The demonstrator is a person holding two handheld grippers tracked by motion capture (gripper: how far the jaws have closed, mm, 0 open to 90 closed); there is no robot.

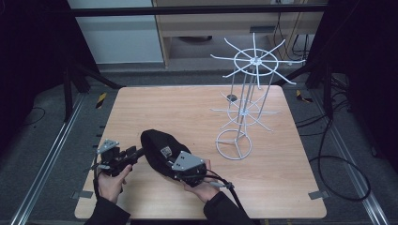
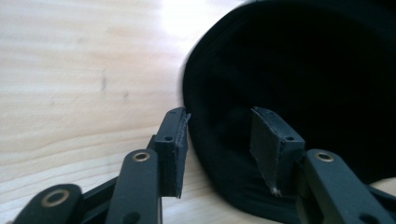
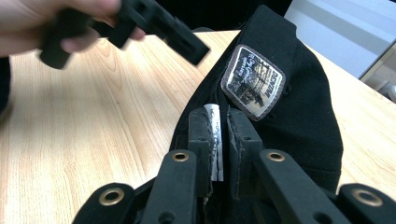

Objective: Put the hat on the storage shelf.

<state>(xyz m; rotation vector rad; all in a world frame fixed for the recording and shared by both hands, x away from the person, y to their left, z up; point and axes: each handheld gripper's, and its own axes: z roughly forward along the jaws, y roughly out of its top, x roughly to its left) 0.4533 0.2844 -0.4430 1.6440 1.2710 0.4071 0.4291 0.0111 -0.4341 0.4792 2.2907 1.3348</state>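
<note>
Two tongs work on the black cap [image 1: 157, 145]: right gripper [image 3: 219, 140] clenches its edge, left gripper [image 2: 219, 144] is released beside it, so hanging it on the wire rack [image 1: 244, 112] probably comes next.

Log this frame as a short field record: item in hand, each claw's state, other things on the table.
item: black cap with a patch, lying on the wooden table
left claw: open, jaws apart at the cap's edge, not pressing it
right claw: shut on the cap's fabric, white inner label between the pads
other: white wire rack, upright, far right of the table, apart from the cap
</note>
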